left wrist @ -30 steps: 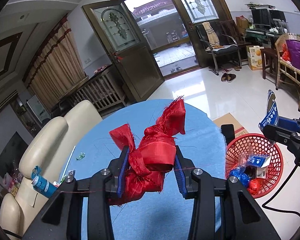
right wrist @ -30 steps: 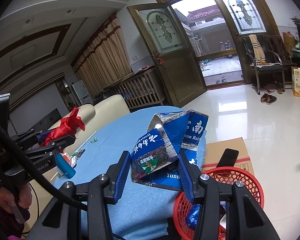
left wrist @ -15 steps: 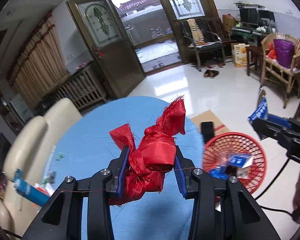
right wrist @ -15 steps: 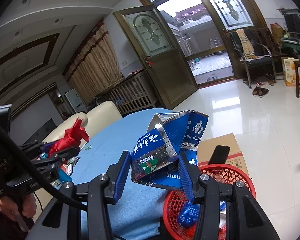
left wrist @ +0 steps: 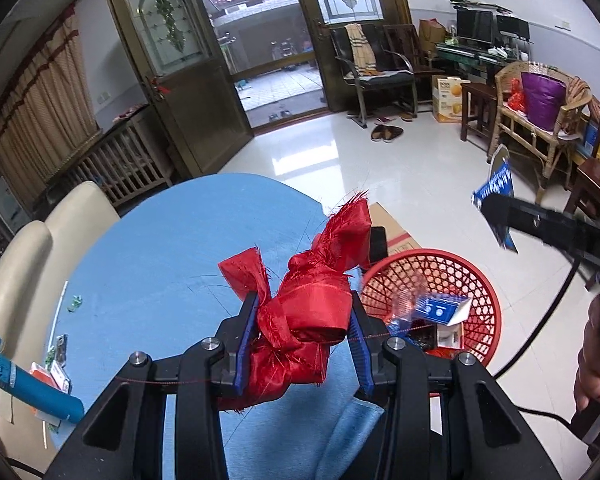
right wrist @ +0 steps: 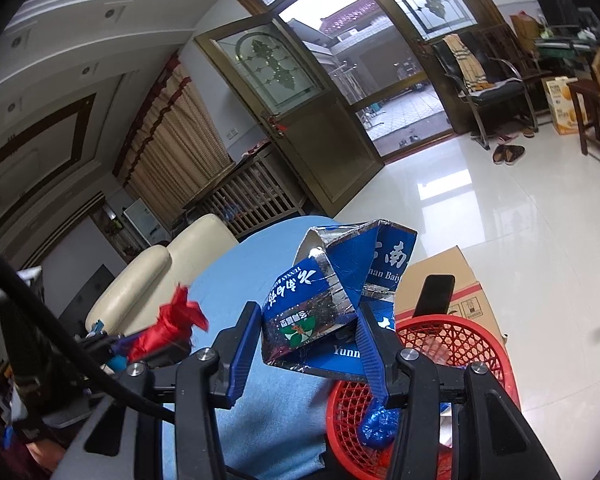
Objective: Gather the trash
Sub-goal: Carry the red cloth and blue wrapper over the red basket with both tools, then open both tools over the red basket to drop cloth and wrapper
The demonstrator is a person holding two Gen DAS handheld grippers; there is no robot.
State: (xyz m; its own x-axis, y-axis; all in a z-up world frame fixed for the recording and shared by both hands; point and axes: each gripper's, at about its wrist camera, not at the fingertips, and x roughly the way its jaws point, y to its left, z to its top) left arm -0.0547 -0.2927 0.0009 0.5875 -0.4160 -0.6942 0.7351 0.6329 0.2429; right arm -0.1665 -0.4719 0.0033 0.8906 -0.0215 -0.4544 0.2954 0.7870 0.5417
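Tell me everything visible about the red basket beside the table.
The red basket is a round, open-weave tub that looks like plastic, upright on the white tiled floor beside the blue table, against a cardboard box. Inside lie blue and white packets and crumpled blue wrappers. Neither claw touches it: the red cloth and the blue carton are held near its rim.

It was a lived-in home's front room: brown wooden double doors with leaded glass panes (left wrist: pixel 172 40) opened onto a tiled courtyard, slippers (left wrist: pixel 386 133) lay on the glossy white tile floor (left wrist: pixel 400 172), a cream leather sofa (right wrist: pixel 160 276) stood by long tan curtains (right wrist: pixel 176 148), and a wicker armchair (left wrist: pixel 536 120) stood near a cluttered computer desk (left wrist: pixel 488 46).
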